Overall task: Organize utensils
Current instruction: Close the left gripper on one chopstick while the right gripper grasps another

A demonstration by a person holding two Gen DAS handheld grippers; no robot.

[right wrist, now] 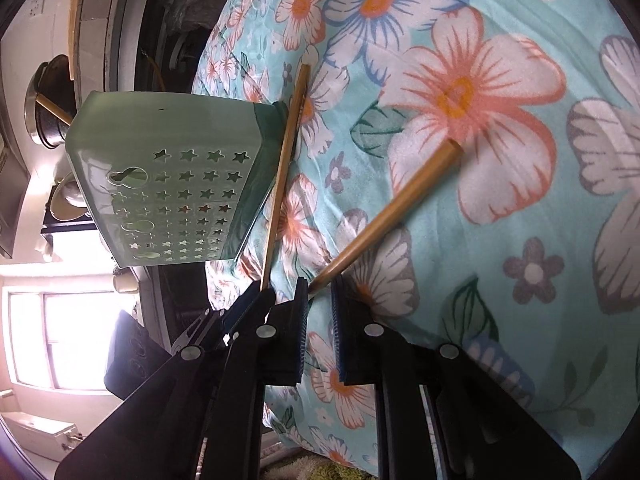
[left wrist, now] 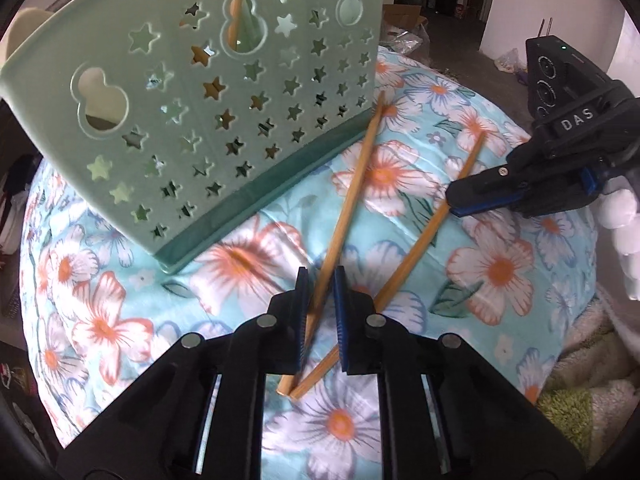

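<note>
Lying on the floral cloth [left wrist: 500, 272]: two bamboo chopsticks, crossed near their lower ends. Left chopstick [left wrist: 352, 196] passes between the narrowed jaws of the left gripper [left wrist: 320, 320], its far tip just beside the green star-punched utensil holder [left wrist: 192, 120], which already holds other sticks. Right chopstick [left wrist: 436, 220] has its upper part under the right gripper [left wrist: 456, 202], jaws nearly closed; grip uncertain.

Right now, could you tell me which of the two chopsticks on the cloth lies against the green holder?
The chopstick running up between the left gripper's fingers; its far end rests at the holder's base. The other chopstick lies apart, toward the right gripper.
</note>
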